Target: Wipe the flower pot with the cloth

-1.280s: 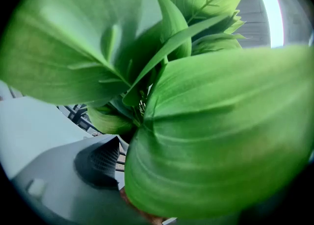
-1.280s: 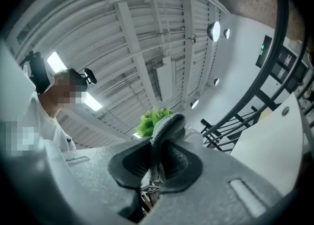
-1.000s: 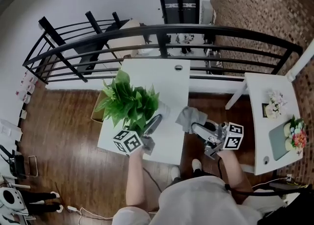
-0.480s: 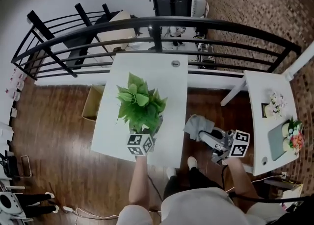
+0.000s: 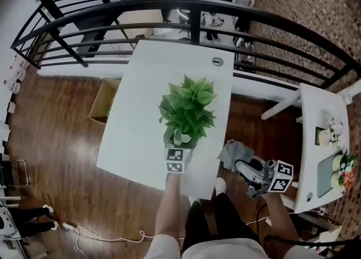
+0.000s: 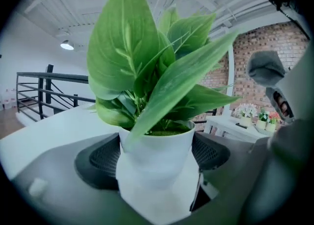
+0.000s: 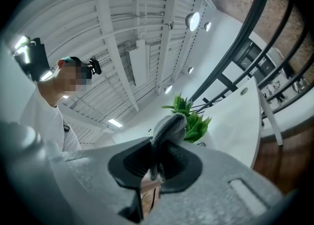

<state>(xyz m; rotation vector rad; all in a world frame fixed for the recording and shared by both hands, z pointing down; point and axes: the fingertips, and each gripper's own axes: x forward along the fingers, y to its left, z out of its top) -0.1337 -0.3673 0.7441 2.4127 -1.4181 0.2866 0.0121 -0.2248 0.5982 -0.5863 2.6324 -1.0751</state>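
Left tongs (image 6: 155, 164) clasp the flower pot (image 6: 156, 145) (apparently hidden from head view).

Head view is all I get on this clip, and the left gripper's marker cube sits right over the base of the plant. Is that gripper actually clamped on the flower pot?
Observer: Yes. In the left gripper view the white flower pot stands between the two dark pads of the left gripper, and they press on its sides.
Operator: And the right one: is the grey cloth gripped, or only draped over it?
Observer: Gripped. The right gripper view shows the jaws of the right gripper closed on a fold of the cloth, which bulges up past them.
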